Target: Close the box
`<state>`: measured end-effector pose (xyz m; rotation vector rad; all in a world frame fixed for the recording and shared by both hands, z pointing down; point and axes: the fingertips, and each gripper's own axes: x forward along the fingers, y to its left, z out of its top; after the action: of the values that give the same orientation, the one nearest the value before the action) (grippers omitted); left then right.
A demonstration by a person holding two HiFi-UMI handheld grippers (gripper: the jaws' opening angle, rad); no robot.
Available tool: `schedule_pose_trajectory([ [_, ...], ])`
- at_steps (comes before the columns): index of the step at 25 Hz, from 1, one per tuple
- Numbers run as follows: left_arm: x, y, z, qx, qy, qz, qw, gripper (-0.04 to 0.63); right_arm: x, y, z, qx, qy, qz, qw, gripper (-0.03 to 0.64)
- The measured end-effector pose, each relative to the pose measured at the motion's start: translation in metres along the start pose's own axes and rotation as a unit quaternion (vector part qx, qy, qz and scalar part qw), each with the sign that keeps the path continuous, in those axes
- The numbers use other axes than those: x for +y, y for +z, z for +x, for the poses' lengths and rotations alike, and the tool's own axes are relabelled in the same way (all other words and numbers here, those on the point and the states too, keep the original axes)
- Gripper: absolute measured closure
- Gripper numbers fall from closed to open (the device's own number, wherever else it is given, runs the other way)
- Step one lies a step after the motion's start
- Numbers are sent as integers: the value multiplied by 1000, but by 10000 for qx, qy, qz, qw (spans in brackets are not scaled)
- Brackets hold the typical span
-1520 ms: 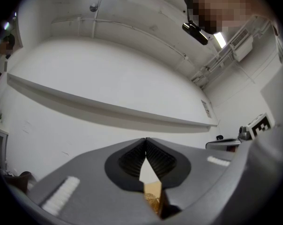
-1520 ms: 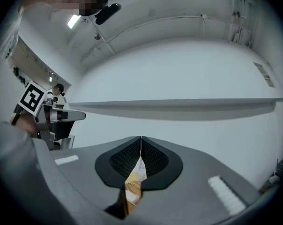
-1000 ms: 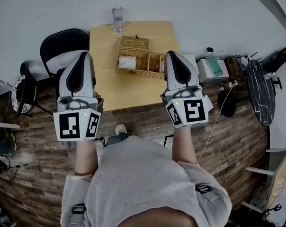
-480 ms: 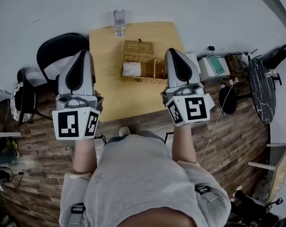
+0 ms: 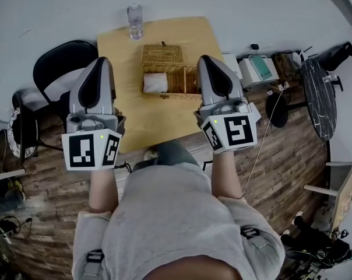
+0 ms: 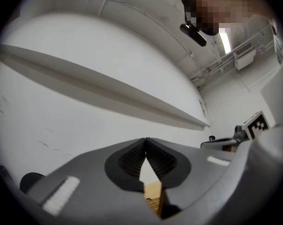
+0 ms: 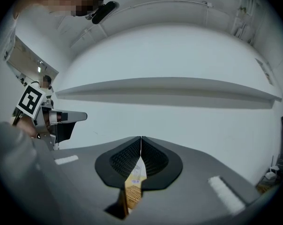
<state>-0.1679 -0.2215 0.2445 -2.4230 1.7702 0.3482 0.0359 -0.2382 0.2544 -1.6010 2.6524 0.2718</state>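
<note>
Here, nothing of the task is yet done. The box [image 5: 164, 81] stands on the desk [image 5: 135, 118], lid tipped back, with something white showing in its left part. The left claw [image 5: 101, 62] and right claw [image 5: 207, 58] are held up well clear of it, one to each side in the head view. Each claw is pressed tip to tip, with nothing in it. All is left, as I judge: bring a claw down to the lid and swing it over. A bottle [image 5: 134, 13] stands at the desk's far edge.
</note>
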Motion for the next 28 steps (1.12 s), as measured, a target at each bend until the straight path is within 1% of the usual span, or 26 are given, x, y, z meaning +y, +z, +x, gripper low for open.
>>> schedule_pose_trajectory([
  [7, 10, -7, 25, 40, 93, -14, 9999, 537, -14, -12, 33, 266, 104, 83, 9996, 612],
  [13, 24, -12, 47, 39, 276, 3, 9996, 537, -21, -27, 79, 654, 462, 221, 9965, 612],
  [17, 33, -17, 56, 67, 409, 39, 9991, 537, -22, -42, 107, 1033, 748, 306, 9914, 612],
  [19, 38, -21, 60, 94, 503, 39, 9987, 537, -23, -53, 121, 1296, 886, 355, 9870, 611],
  [22, 44, -25, 65, 138, 637, 38, 9979, 537, -26, -73, 140, 1689, 1117, 559, 9777, 612],
  [28, 50, -39, 74, 287, 801, 53, 9964, 537, -34, -127, 171, 2503, 1446, 956, 9525, 611],
])
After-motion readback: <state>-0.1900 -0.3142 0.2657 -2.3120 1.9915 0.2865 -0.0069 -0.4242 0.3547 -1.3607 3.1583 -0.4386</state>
